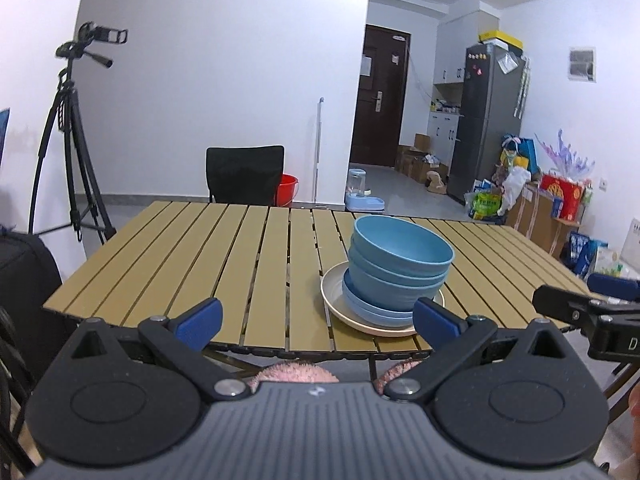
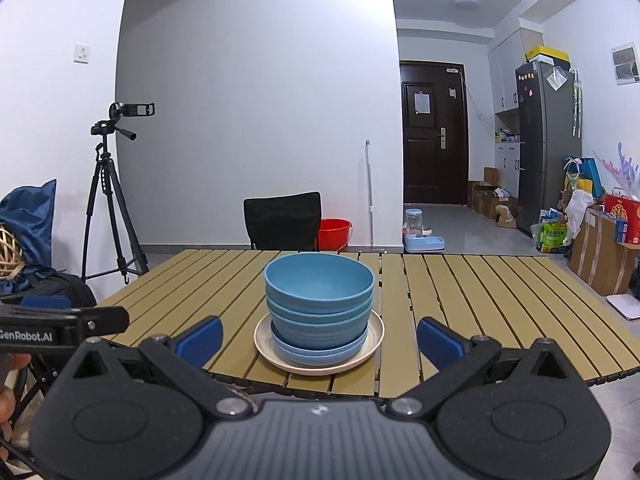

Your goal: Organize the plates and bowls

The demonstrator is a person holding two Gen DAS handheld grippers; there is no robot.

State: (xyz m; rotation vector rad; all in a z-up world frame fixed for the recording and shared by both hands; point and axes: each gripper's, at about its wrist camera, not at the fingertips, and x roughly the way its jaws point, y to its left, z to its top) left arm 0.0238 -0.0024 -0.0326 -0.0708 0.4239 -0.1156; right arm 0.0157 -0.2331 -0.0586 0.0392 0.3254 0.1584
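Stacked blue bowls [image 1: 400, 258] [image 2: 319, 294] rest on blue plates [image 1: 374, 310] [image 2: 316, 350], which lie on a cream plate [image 1: 334, 296] [image 2: 266, 340] near the front edge of the slatted wooden table [image 1: 200, 256] [image 2: 480, 300]. My left gripper [image 1: 318, 322] stands open at the table's front edge, the stack just ahead and to its right. My right gripper [image 2: 319, 342] is open too, pulled back from the stack, which shows between its blue fingers [image 2: 438, 342]. Nothing is held. The right gripper's side [image 1: 584, 312] shows at the left view's right edge.
A black chair [image 1: 245, 174] [image 2: 283, 220] stands behind the table, a red bucket [image 2: 335, 234] beside it. A camera on a tripod [image 1: 72, 136] [image 2: 112, 192] stands at the left. A fridge [image 2: 546, 140], boxes and bags line the right side. Pink fuzzy slippers [image 1: 296, 374] show below.
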